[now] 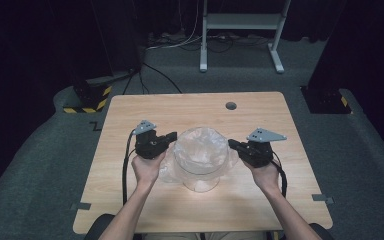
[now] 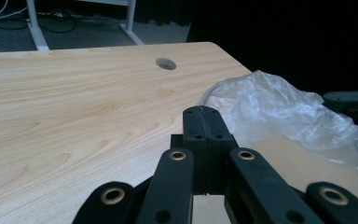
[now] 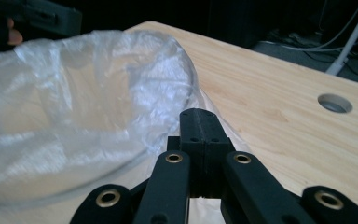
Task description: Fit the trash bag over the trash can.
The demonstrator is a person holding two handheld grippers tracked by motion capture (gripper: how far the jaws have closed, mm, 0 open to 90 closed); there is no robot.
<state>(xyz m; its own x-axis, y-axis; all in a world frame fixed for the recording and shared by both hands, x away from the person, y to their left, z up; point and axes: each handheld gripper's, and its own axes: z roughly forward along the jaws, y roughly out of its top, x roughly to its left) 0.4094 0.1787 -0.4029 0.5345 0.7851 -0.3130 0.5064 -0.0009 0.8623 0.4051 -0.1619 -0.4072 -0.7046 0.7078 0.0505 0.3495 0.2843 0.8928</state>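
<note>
The left tool (image 1: pixel 170 136) has its two black jaws pressed flat together with nothing visible between them; in the left gripper view (image 2: pixel 206 122) the closed tips sit just above the wood, with the crinkled plastic bag (image 2: pixel 284 112) just beside them on the right. The right tool (image 1: pixel 233 144) is likewise fully closed; in the right gripper view (image 3: pixel 200 123) its joined tips lie right at the bag's edge, though I cannot tell whether a fold of film is caught between them. From the high view, the two tools face each other from opposite sides of a clear bowl (image 1: pixel 200 172) lined with the plastic bag (image 1: pixel 200 145), whose film spills over the rim and onto the wood on the left. The bowl stands between the tools, near the middle of the tabletop (image 1: pixel 130 107), a little toward the person's side. A round hole (image 1: pixel 231 106) sits near the tabletop's far edge, well apart from the bowl.
</note>
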